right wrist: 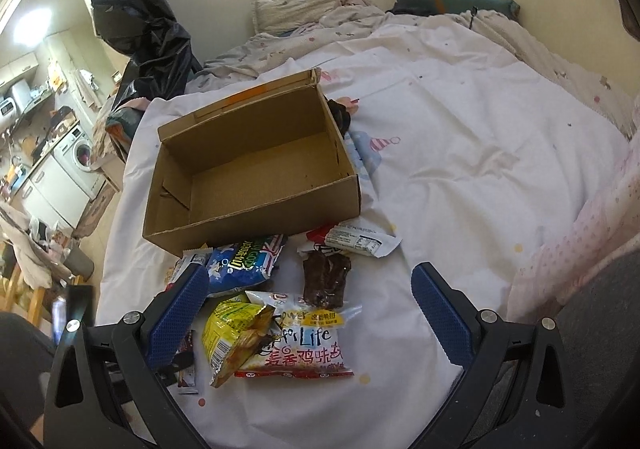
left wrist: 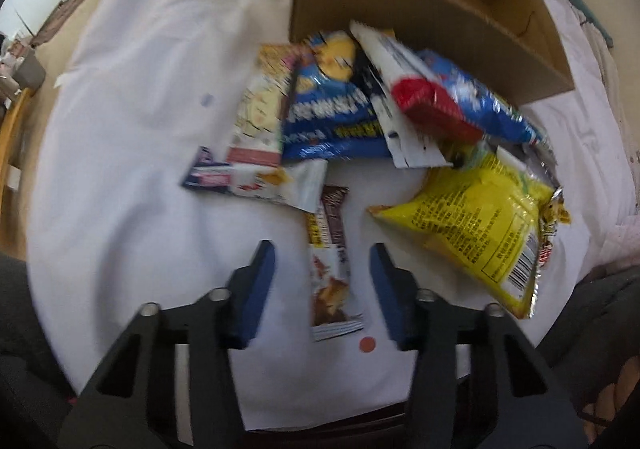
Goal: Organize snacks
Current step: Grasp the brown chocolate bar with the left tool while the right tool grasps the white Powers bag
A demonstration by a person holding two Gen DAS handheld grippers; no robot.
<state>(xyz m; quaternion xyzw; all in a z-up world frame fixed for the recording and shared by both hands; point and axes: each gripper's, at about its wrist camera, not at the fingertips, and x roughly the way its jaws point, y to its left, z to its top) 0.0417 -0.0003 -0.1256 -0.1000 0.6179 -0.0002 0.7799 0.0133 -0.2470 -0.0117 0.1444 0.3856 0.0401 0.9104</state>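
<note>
Right wrist: cardboard box (right wrist: 256, 165) interior bare, unseen left.

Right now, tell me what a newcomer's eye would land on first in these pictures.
The open cardboard box stands out first, empty on the white bedsheet. Just in front of it lies a jumble of snack packets, the yellow bag and the blue bag brightest among them. Nearest the left wrist camera, a brown snack bar lies between the fingers of the open left gripper; the right gripper is open too.
</note>
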